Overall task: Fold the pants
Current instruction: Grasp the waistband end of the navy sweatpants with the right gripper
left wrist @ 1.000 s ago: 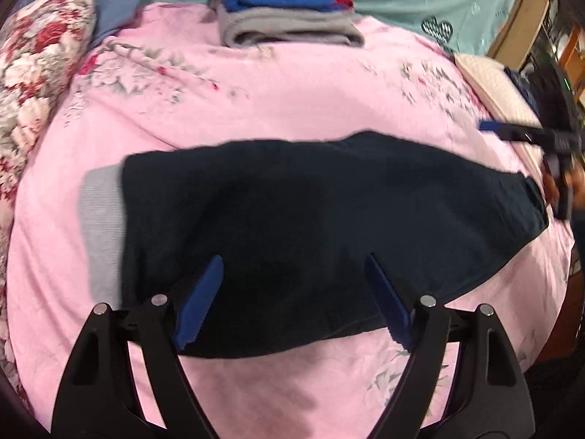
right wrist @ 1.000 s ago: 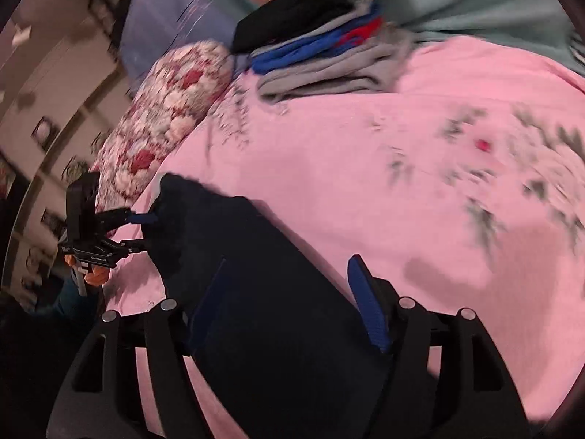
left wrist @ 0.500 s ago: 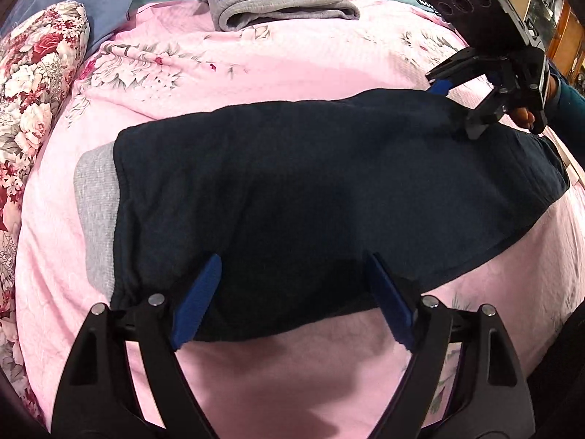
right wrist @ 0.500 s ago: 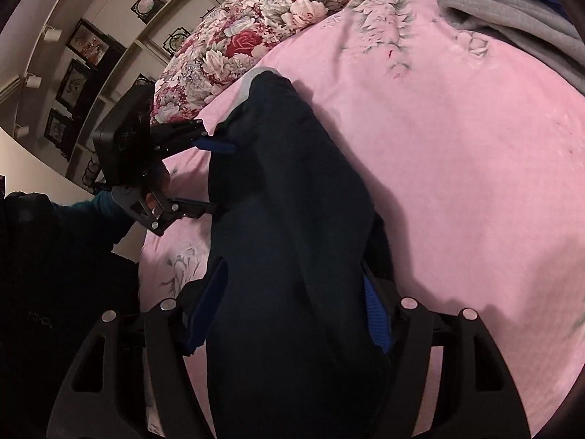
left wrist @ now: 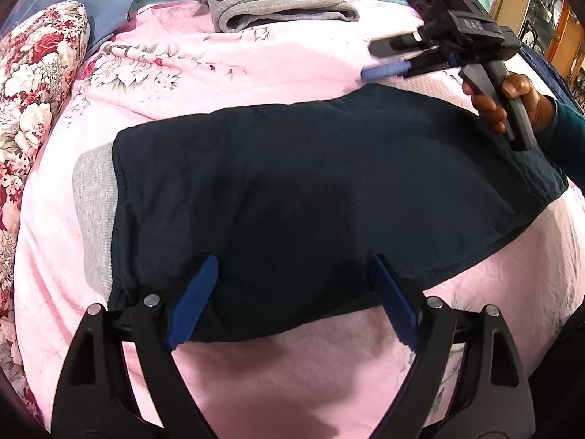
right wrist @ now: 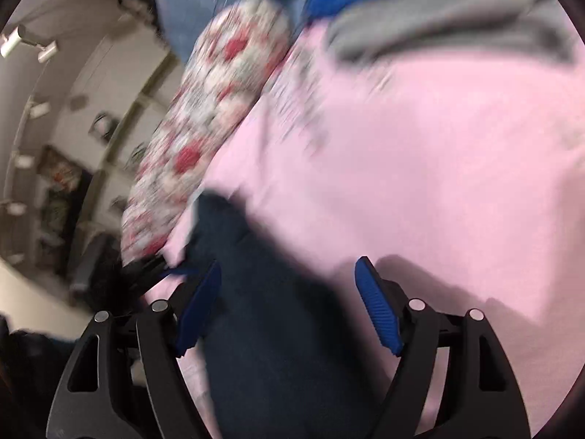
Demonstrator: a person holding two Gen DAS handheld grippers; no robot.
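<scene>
Pants: dark navy pants (left wrist: 310,190) lie flat across the pink bedspread (left wrist: 219,55).
Left gripper: left gripper (left wrist: 292,296) spread wide over the near hem, holding nothing.
Right gripper: right gripper (right wrist: 287,305) gapes wide and empty; its view is blurred.
Behind: stack of folded clothes (left wrist: 278,0).

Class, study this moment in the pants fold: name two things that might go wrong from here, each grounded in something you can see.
1. Both grippers are open and holding nothing. The left gripper straddles the near edge of the navy pants; closing there may pinch the pink bedspread too.
2. The right gripper hovers above the pants' far edge, and its own view is motion-blurred, so a fast grab might miss the hem or rumple the flat cloth.
</scene>
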